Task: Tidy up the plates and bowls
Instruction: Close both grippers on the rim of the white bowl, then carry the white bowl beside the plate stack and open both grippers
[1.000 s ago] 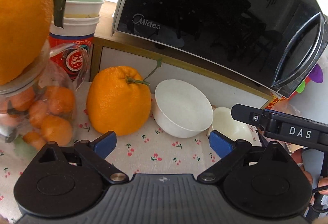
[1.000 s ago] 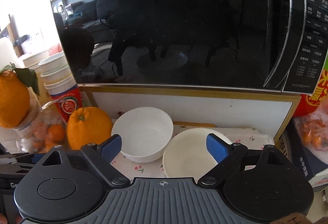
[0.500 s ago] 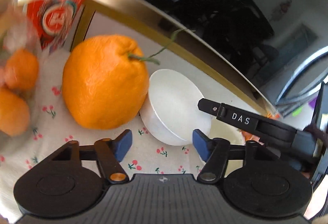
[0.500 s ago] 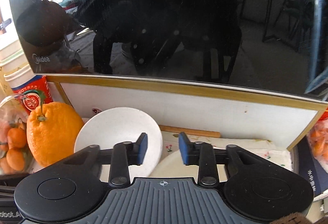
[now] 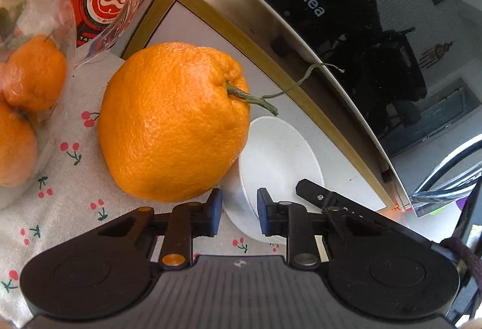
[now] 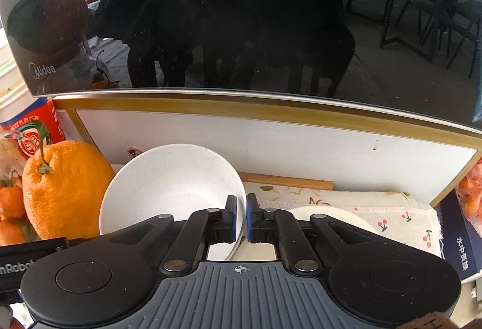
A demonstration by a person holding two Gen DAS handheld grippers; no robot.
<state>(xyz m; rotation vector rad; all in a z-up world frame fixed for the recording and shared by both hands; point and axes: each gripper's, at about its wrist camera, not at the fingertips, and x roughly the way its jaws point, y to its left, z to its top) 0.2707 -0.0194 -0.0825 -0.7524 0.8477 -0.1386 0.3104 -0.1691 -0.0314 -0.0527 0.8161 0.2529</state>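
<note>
Right gripper [image 6: 240, 219] jaws clamped on white bowl [image 6: 171, 187] rim, left gripper [image 5: 236, 216] jaws narrowly apart astride its wall, large orange [image 5: 173, 121] touching bowl.

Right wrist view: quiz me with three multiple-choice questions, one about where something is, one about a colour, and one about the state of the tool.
1. Where is the large orange relative to the white bowl?
A. On its left
B. Inside it
C. On its right

2. What is printed on the tablecloth?
A. Blue stripes
B. Red cherries
C. Green dots

3. What is the right tool doing?
A. Wide open above the bowl
B. Holding the orange
C. Shut on the bowl's rim

Answers:
1. A: the large orange sits left of the white bowl.
2. B: the tablecloth shows red cherries.
3. C: the right tool pinches the rim.
</note>
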